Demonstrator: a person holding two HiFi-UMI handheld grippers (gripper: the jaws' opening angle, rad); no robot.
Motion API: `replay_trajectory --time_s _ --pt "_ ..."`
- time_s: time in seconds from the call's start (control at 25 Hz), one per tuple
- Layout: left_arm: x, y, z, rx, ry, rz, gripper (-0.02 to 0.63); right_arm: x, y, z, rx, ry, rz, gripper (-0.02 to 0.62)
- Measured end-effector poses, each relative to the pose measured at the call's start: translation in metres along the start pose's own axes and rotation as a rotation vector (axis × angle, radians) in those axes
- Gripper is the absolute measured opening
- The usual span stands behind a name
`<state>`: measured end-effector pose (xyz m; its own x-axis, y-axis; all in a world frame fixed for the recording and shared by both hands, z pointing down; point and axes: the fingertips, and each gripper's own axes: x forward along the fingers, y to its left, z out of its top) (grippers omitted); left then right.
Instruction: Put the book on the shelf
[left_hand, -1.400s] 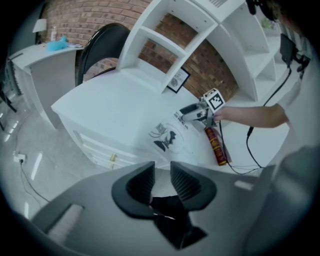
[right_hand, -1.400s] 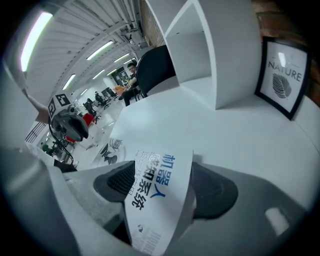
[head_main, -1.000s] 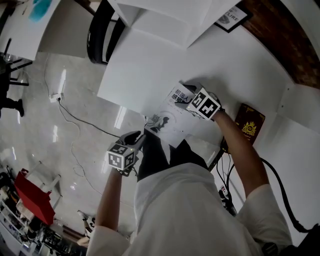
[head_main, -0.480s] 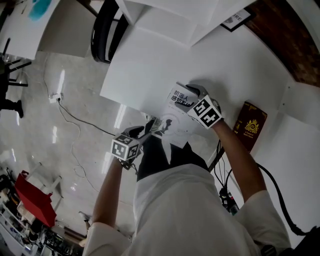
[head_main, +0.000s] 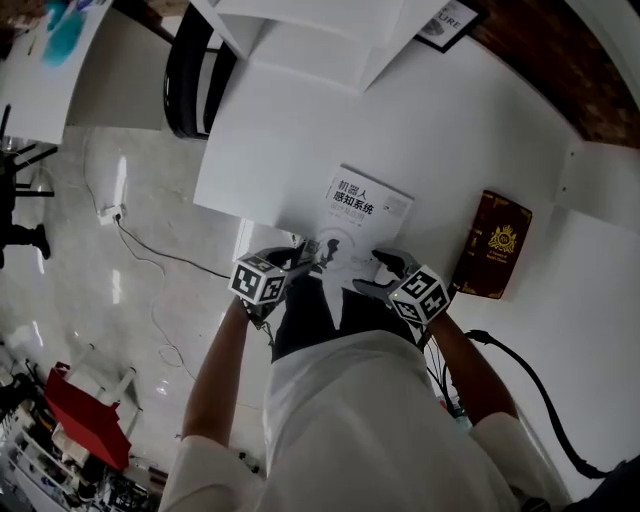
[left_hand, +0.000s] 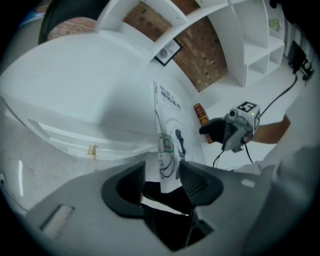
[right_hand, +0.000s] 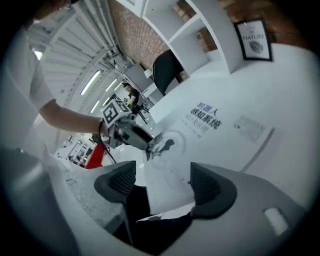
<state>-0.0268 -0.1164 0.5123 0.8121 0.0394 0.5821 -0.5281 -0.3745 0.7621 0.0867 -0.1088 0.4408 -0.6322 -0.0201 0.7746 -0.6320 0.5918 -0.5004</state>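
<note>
As the white book (head_main: 362, 215) overhangs the table (head_main: 270, 150) edge, seemingly for access, it is straddled: left gripper (head_main: 298, 260) being opened, right gripper (head_main: 383, 268) being closed.

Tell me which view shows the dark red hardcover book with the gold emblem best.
The head view: the dark red book lies whole on the white table, emblem up. The left gripper view shows only a small red strip of it; the right gripper view misses it.
</note>
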Motion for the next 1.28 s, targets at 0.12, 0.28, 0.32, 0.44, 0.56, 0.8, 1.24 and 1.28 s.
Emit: replay_trajectory --time_s 0.12,0.28,0.32,0.44,0.56,0.8,1.24,1.28 --pt "0.009 -0.005 0.0 0.02 0.035 -0.032 0.233 0.004 0.014 -0.028 0.136 0.019 0.089 0.341" --pt "0.019 -0.011 -0.002 0.046 0.083 -0.07 0.233 0.002 0.014 -0.046 0.329 -0.021 0.143 0.334" --pt "0.021 -0.012 -0.003 0.052 0.096 -0.079 0.233 0.0 0.011 -0.046 0.394 -0.049 0.158 0.324" --pt "0.026 -0.013 -0.004 0.069 0.128 -0.097 0.233 -0.007 0.002 -0.042 0.59 -0.136 0.215 0.313" --pt "0.027 -0.013 -0.004 0.082 0.154 -0.118 0.235 -0.014 -0.008 -0.047 0.7 -0.177 0.22 0.313" --pt "0.03 -0.024 -0.002 0.046 0.182 -0.238 0.235 0.012 -0.019 -0.075 0.707 -0.111 0.192 0.314" --pt "0.04 -0.039 0.0 -0.009 0.188 -0.307 0.107 0.042 -0.007 -0.041 0.713 -0.187 0.298 0.077" --pt "0.037 -0.042 0.002 0.001 0.186 -0.3 0.103 0.039 -0.003 -0.038 0.701 -0.186 0.299 0.075"
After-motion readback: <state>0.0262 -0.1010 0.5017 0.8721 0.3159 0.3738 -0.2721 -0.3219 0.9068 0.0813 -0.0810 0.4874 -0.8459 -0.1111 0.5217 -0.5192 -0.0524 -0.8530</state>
